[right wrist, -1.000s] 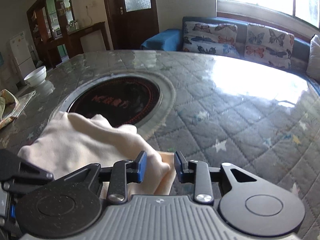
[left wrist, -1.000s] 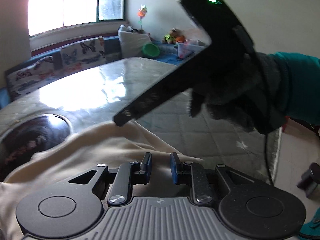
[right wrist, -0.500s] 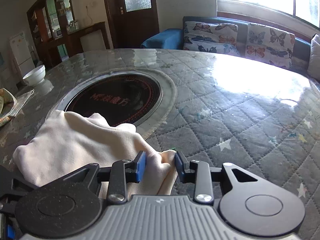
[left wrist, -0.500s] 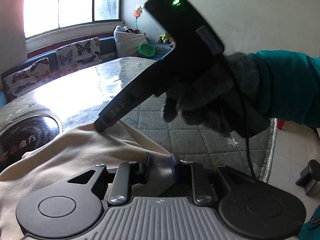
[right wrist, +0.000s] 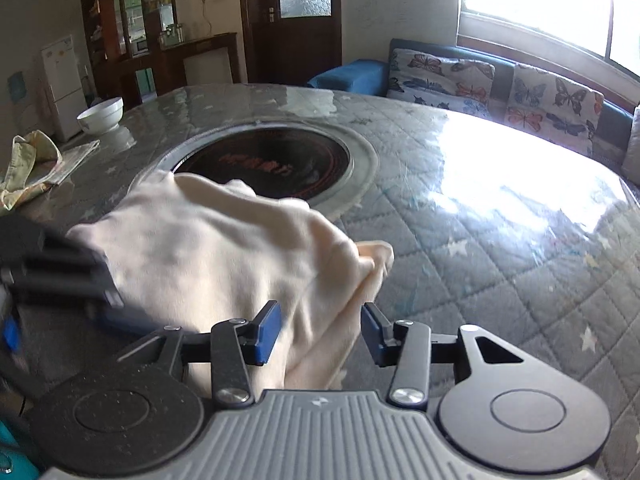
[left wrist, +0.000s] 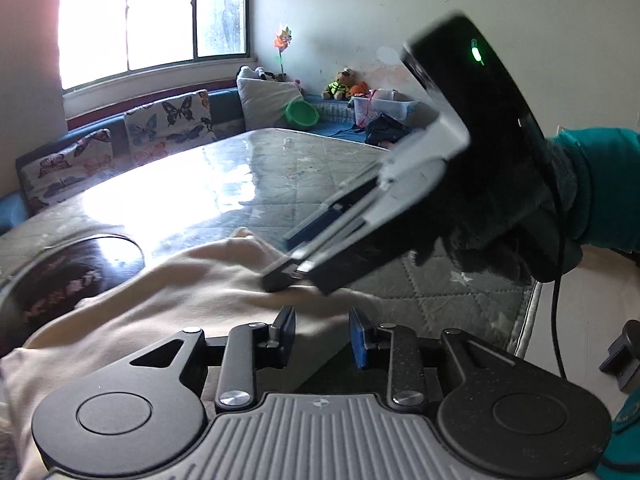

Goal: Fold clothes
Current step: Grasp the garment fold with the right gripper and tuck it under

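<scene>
Left wrist: our left gripper [left wrist: 322,338] hangs spread over the cream garment [left wrist: 168,292] on the table [left wrist: 304,172].

Right wrist: our right gripper [right wrist: 320,334], spread, straddles a bunched fold; mid-fold, we judge. Next needs a pinch there.

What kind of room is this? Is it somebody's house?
Most likely a home's living and dining room: a bench sofa with butterfly cushions under the window, stuffed toys in the corner, and a fridge beside wooden cabinets.
</scene>
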The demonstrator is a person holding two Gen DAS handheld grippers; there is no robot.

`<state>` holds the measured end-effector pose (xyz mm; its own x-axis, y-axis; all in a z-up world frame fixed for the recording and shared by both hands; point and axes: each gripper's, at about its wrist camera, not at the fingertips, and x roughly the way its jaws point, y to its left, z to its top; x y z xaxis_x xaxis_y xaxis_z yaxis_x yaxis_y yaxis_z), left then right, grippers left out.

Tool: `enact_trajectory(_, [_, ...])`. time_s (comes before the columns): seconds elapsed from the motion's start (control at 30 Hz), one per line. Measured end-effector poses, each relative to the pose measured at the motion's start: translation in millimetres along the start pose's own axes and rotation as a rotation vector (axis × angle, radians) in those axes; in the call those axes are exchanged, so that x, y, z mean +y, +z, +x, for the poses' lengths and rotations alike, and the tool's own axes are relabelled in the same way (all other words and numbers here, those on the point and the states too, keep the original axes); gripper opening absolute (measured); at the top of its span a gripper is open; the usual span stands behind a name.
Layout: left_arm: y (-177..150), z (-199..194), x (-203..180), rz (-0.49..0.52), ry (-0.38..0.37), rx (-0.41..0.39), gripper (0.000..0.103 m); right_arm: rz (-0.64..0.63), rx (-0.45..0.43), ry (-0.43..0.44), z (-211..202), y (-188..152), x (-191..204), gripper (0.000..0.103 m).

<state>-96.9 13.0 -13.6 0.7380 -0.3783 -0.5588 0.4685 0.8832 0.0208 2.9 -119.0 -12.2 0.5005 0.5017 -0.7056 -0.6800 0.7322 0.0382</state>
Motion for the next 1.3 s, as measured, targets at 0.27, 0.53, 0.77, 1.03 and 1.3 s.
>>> enact_trajectory(0.27, [0, -3, 27, -0.073, 0.075, 0.011, 0.034, 0.028, -0.023, -0.030, -11, -6, -1, 0.046])
enact_trajectory(0.53, [-14, 3, 17, -0.043, 0.046, 0.045, 0.034, 0.025, -0.008, -0.100, 1, -5, -8, 0.046])
enact_trajectory(0.77, [-18, -1, 17, -0.037, 0.036, 0.043, 0.039, 0.014, -0.033, -0.136, -5, -3, -7, 0.047])
enact_trajectory(1.03, [-24, -11, 14, -0.049, 0.023, 0.043, 0.039, -0.074, -0.060, -0.070, -9, 3, 20, 0.048])
enact_trajectory(1.3, [-24, -31, 17, -0.059, 0.026, 0.017, 0.039, -0.134, -0.038, -0.096, -15, -7, 30, 0.051])
